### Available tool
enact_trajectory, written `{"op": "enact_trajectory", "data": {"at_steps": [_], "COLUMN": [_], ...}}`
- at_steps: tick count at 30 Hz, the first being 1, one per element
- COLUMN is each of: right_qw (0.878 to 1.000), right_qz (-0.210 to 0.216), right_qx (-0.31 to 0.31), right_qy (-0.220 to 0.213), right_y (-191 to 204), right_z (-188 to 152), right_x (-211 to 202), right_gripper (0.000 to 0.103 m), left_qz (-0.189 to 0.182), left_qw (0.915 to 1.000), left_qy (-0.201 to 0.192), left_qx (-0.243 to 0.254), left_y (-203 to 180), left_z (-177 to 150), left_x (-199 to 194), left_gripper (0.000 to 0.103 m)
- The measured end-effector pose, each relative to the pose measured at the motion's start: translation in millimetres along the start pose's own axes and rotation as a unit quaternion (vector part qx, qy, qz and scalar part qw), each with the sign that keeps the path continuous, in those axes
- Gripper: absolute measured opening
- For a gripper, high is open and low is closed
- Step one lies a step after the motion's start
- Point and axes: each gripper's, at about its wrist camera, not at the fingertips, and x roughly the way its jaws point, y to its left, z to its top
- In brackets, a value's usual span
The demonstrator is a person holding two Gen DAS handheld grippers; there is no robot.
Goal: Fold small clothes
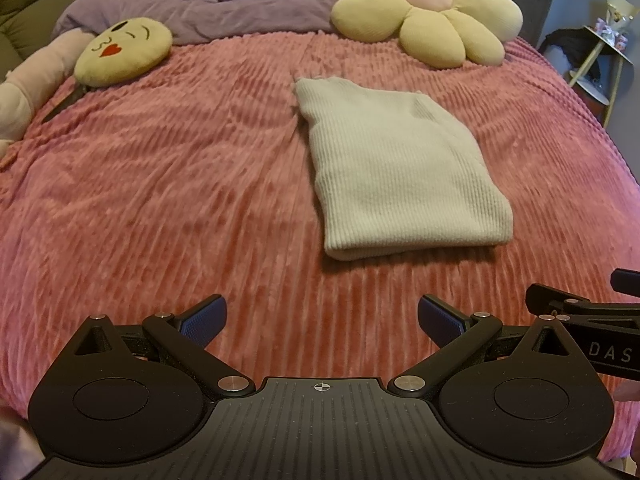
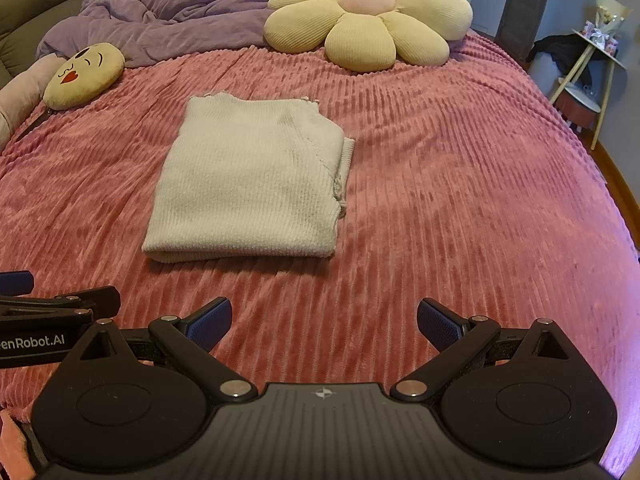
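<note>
A cream ribbed knit garment [image 1: 396, 168] lies folded into a neat rectangle on the pink ribbed bedspread [image 1: 180, 200]. It also shows in the right wrist view [image 2: 252, 176], with layered edges along its right side. My left gripper [image 1: 322, 320] is open and empty, held above the bedspread in front of the garment and apart from it. My right gripper [image 2: 324, 320] is open and empty too, in front of the garment's near right corner. Each gripper shows at the edge of the other's view.
A yellow flower cushion [image 2: 368, 20] and a crumpled purple duvet [image 2: 168, 4] lie at the far end of the bed. A yellow kiss-face cushion [image 1: 124, 50] sits far left beside a pink plush. A small side table [image 2: 588, 72] stands right of the bed.
</note>
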Motion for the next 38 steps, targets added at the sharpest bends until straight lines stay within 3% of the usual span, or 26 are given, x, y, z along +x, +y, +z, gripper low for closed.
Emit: {"op": "enact_trajectory", "data": {"at_steps": [38], "right_qw": [1.0], "right_qz": [-0.006], "right_qx": [-0.008], "right_qy": [-0.01], "right_y": [-0.6], "right_z": [3.3], "right_x": [-5.3], "right_gripper": [0.099], "left_qz": [0.006], "left_qw": [0.9997], "left_qy": [-0.022], "left_qx": [0.003], "left_y": [-0.4], "left_z": [-0.9], "left_x": [-4.5], "left_gripper": [0.103]}}
